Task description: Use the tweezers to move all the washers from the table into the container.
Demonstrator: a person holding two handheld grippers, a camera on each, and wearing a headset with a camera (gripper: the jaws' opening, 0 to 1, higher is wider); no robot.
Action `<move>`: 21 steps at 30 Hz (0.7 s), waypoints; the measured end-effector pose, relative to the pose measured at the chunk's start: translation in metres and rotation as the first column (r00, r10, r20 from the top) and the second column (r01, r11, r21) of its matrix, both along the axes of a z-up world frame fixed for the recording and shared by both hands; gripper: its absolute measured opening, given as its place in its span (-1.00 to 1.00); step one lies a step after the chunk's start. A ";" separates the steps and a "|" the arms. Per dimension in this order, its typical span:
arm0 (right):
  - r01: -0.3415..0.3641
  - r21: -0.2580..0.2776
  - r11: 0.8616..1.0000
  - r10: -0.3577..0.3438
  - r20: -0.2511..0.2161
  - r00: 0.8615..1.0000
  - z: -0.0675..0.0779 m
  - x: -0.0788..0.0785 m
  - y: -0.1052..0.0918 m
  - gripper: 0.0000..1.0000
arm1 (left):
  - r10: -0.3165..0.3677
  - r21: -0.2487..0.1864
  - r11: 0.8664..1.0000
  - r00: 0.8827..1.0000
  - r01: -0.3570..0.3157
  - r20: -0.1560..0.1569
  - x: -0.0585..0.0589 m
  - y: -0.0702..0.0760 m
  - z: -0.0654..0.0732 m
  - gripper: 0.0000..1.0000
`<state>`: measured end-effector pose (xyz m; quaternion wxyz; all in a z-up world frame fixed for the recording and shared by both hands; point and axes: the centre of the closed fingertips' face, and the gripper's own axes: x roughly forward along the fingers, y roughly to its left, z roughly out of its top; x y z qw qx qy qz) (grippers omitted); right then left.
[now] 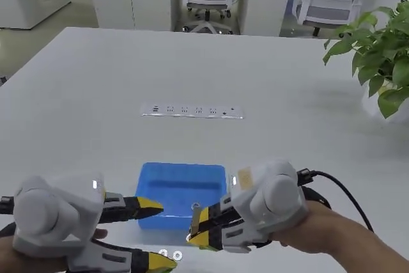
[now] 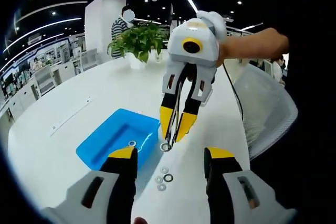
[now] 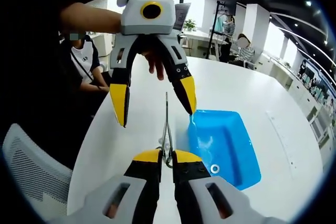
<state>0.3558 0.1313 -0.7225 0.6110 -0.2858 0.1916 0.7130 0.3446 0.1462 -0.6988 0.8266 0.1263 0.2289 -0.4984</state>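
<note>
Pinching the tweezers (image 3: pixel 167 121) between the pressed-together jaws of the right gripper (image 3: pixel 167 158), we are holding their tips low at the near rim of the blue container (image 1: pixel 182 183). The left gripper (image 2: pixel 171 157) is hanging close by, its jaws spread around nothing. One washer (image 2: pixel 132 143) is lying inside the container, and three loose washers (image 2: pixel 168 178) are lying close together on the white table (image 1: pixel 192 62) just outside the rim. A small ring (image 2: pixel 165 147) is showing right at the tweezer tips, but we are not able to tell whether it is gripped or lying at the container's edge.

We are judging the main risk to be a drop short of the rim. The tips are so near the wall that a slipped washer could be landing on the table and rolling off. An uneven squeeze could be twisting the thin tweezers in the jaws, and their tips could be nudging the light container aside. With the loose washers bunched so tightly, one pick could be flicking a neighbour away, and the left gripper could be brushing them.

We are finding no legible writing: the grippers and the container are carrying no readable mark, and the markings on the socket strip (image 1: pixel 192 111) set into the table are too small to read.
</note>
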 end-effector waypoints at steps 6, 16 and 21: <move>-0.007 -0.001 1.000 0.007 0.012 1.000 0.008 0.004 0.001 -0.83 | 0.035 -0.010 0.999 0.999 -0.035 0.001 0.000 0.010 -0.002 0.22; -0.013 0.015 1.000 0.013 0.034 0.999 0.020 0.018 0.008 -0.83 | 0.091 -0.024 0.996 0.996 -0.091 0.000 -0.003 0.021 -0.003 0.35; -0.011 0.018 1.000 0.011 0.040 0.999 0.021 0.027 0.011 -0.83 | 0.110 -0.023 0.994 0.994 -0.110 0.002 -0.005 0.024 -0.003 0.39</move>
